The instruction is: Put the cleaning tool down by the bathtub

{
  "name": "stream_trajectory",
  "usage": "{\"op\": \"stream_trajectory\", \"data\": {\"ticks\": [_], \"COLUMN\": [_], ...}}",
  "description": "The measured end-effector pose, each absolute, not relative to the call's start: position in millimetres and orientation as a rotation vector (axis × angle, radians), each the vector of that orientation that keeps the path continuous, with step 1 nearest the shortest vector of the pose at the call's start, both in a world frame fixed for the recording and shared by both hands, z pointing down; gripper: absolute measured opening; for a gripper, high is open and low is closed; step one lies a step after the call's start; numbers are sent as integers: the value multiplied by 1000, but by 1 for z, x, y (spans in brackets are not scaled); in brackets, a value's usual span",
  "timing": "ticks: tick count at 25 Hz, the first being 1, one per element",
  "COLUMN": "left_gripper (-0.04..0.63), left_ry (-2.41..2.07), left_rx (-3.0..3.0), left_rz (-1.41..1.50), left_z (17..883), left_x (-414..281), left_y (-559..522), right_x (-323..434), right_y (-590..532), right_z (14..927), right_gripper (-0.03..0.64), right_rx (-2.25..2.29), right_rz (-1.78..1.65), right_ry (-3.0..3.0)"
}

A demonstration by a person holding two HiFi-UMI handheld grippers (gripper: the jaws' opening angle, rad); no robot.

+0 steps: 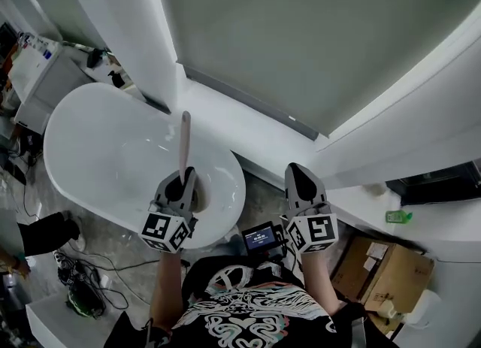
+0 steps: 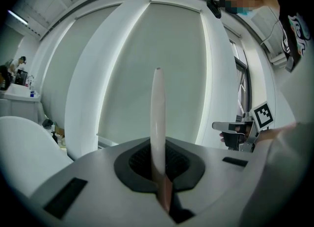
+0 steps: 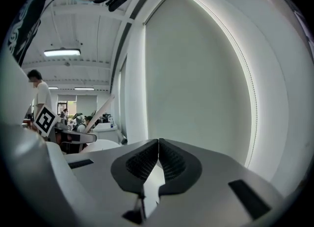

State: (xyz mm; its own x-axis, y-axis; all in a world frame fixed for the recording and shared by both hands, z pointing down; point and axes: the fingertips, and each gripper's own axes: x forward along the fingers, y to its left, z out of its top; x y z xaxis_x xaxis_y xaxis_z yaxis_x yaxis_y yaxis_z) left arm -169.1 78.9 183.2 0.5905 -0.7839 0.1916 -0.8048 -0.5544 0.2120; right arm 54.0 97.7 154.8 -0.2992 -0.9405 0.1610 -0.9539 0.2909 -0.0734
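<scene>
Your left gripper (image 1: pixel 183 179) has its jaws closed tight on the long, thin, pale pink-white handle of the cleaning tool (image 1: pixel 185 140). In the left gripper view the handle (image 2: pixel 157 118) comes straight out from between the dark ribbed pads. It reaches over the inside of the white oval freestanding bathtub (image 1: pixel 90 151), toward the bathtub's far rim. I cannot see the working end of the tool in any view.

Your right gripper (image 1: pixel 298 170) is just beside the bathtub's near end, above the grey stone floor (image 1: pixel 259 192). Its jaws are pressed together and there is nothing between them.

I judge that the tool is in the air above the bathtub and not yet put down, so the step is to bring it out past the rim and lower it.

- Choose the bare floor strip between the bathtub and the white window ledge (image 1: pixel 248 132). Avoid the side of the bathtub where the black cables (image 1: pixel 83 279) lie.
- You hold the handle at one end, so the free end can swing. Move slowly and lift it clear of the bathtub's rim.
- Lower until the tool rests on the floor or leans on the bathtub's outer wall, and only then open the jaws.
- Hold the right gripper away from the bathtub's side, so the handle has free space.
</scene>
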Motion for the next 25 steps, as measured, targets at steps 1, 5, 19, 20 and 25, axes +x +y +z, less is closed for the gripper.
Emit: {"op": "stream_trajectory", "data": {"ticks": [1,5,19,20,25], "left_gripper": [14,14,14,14,14], "left_ry": [-1294,-1265,-1326,-1328,-1324], "left_rx": [2545,2547,2541,2542,2532], "left_rz": [106,105,77,75,76], "left_z": [184,189,180,180,188], "left_x": [-167,-159,-144,-140,-124], "left_y": [77,69,5,-3,-28], "right_x": [54,54,67,71,84], "right_y": [96,85,12,6,-19], "right_z": [155,157,154,155,171], "right_gripper": [28,28,28,28,28], "right_rx": [1808,1812,1764,1766,1750], "right_rz": [241,247,239,237,278], "right_ry": [-2448,-2439,-2470,-2467,-2453]}}
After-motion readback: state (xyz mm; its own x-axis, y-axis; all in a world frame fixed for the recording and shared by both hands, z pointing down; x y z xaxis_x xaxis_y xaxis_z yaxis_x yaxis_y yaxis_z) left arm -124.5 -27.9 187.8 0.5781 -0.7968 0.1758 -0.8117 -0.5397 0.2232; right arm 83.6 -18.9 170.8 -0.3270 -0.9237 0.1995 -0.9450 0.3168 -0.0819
